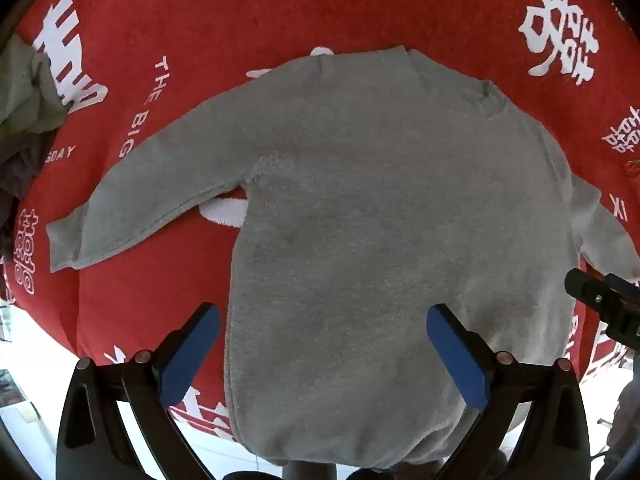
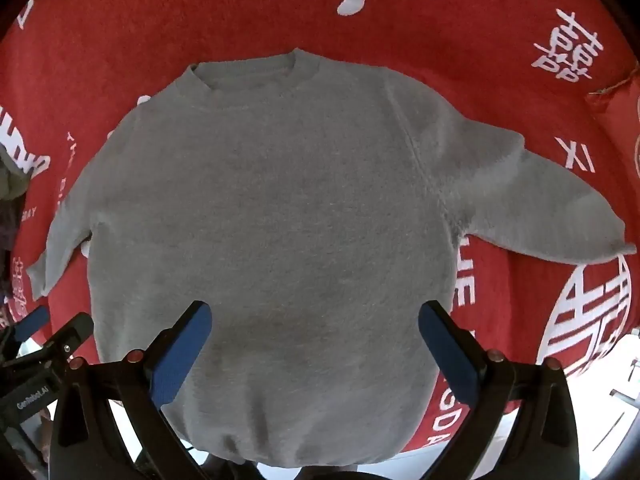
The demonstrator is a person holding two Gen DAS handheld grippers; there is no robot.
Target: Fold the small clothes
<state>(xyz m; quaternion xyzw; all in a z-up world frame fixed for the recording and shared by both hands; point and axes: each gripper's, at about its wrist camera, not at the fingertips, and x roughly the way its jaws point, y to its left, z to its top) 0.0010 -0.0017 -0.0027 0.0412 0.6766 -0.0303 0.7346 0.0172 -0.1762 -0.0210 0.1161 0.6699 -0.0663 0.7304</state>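
1. A small grey knitted long-sleeved sweater [image 1: 380,220] is seen spread flat on a red fleecy cloth with white printed characters and lettering [image 1: 240,20], which covers the counter.
2. The sweater's round neckline [image 2: 256,76] is turned toward the far edge of the counter, and its hem [image 2: 304,452] hangs just over the near edge, where a pale floor [image 1: 32,364] is seen below.
3. One sleeve [image 1: 152,184] is laid out diagonally toward the near-left of the cloth; the other sleeve [image 2: 540,208] is stretched toward the right edge (its cuff ends beside a large white round emblem [image 2: 588,316]).
4. The left claw [image 1: 324,352] is held over the lower left part of the sweater, pointing down, its blue-padded fingers [image 1: 192,352] spread wide with nothing pinched; whether the pads touch the fabric cannot be told.
5. The right claw [image 2: 316,348] is held over the lower middle of the sweater, likewise spread wide and empty, its blue pads [image 2: 452,352] apart above the grey knit.
6. Each claw is caught at the edge of the other's view, so the two are seen side by side near the counter's near edge.
7. A heap of greenish and dark crumpled garments [image 1: 24,92] is seen at the far-left edge of the cloth, well apart from the sweater.
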